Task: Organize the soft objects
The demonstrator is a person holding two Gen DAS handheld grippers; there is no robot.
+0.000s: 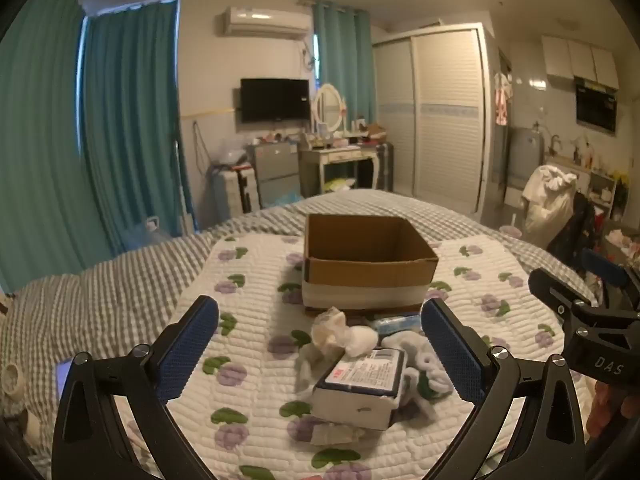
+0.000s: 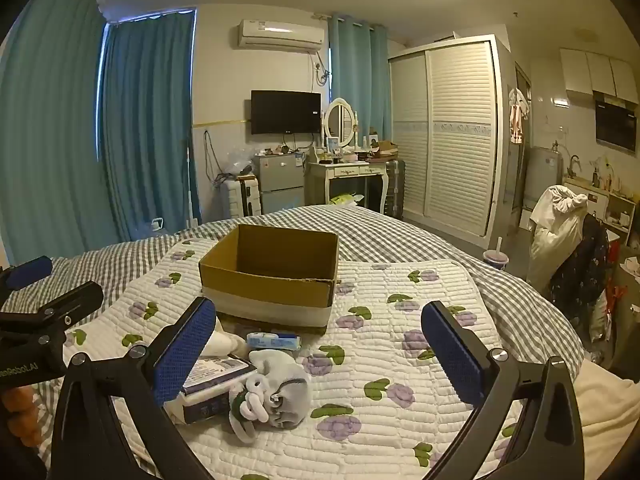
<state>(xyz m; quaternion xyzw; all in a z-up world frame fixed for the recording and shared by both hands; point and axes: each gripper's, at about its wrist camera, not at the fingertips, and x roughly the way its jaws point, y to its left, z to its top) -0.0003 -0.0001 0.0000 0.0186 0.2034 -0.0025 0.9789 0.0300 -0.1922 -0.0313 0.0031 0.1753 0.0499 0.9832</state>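
Note:
An open cardboard box (image 1: 366, 268) stands on a white quilt with purple flowers (image 1: 256, 308); it also shows in the right wrist view (image 2: 272, 276). In front of it lie a white and blue packet (image 1: 360, 386), a crumpled clear bag (image 1: 330, 330), a white ball (image 1: 362, 340), a blue tissue pack (image 2: 274, 341) and a grey plush toy (image 2: 272, 394). My left gripper (image 1: 320, 356) is open above the packet, holding nothing. My right gripper (image 2: 318, 352) is open and empty, above the quilt just right of the plush toy.
The quilt lies on a grey checked bedspread (image 2: 420, 240). Teal curtains (image 1: 120, 120) hang at the left. A fridge (image 2: 280, 180), a dressing table (image 2: 348, 172) and a white wardrobe (image 2: 448, 132) stand behind the bed. A chair with clothes (image 2: 568, 240) is at the right.

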